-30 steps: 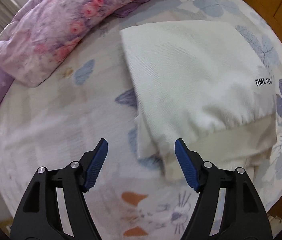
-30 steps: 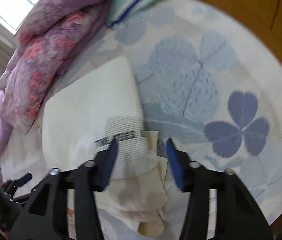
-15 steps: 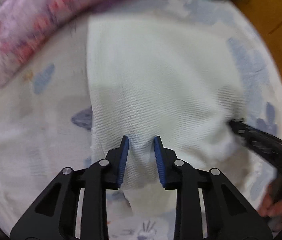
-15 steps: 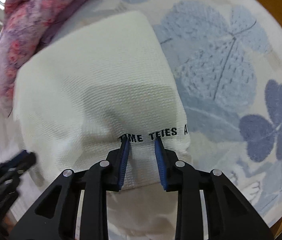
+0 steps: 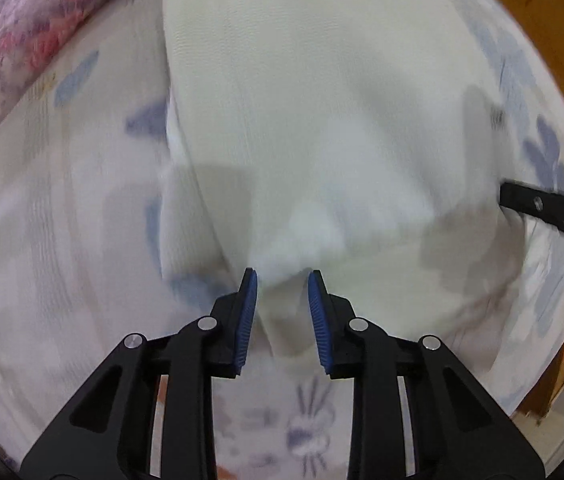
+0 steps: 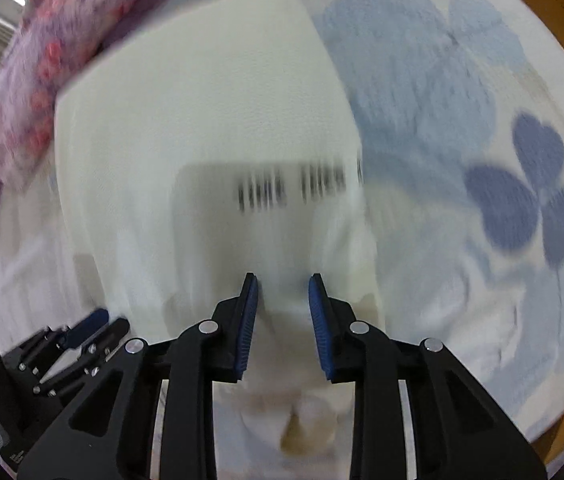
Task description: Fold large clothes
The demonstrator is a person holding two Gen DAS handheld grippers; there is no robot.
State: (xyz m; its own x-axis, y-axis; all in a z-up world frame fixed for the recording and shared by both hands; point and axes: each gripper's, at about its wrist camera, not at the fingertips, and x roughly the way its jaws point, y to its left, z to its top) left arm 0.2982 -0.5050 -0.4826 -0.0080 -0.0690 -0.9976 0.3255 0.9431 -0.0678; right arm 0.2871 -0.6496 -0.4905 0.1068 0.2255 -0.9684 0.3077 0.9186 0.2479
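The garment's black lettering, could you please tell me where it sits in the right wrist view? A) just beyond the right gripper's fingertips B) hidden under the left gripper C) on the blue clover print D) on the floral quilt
A: the blurred black lettering runs across the white garment just beyond the right gripper, which is pinching that cloth.

A bed [image 5: 62, 216] with a leaf-print sheet bears a folded white garment [image 5: 322, 100] and a floral quilt [image 5: 22, 32].
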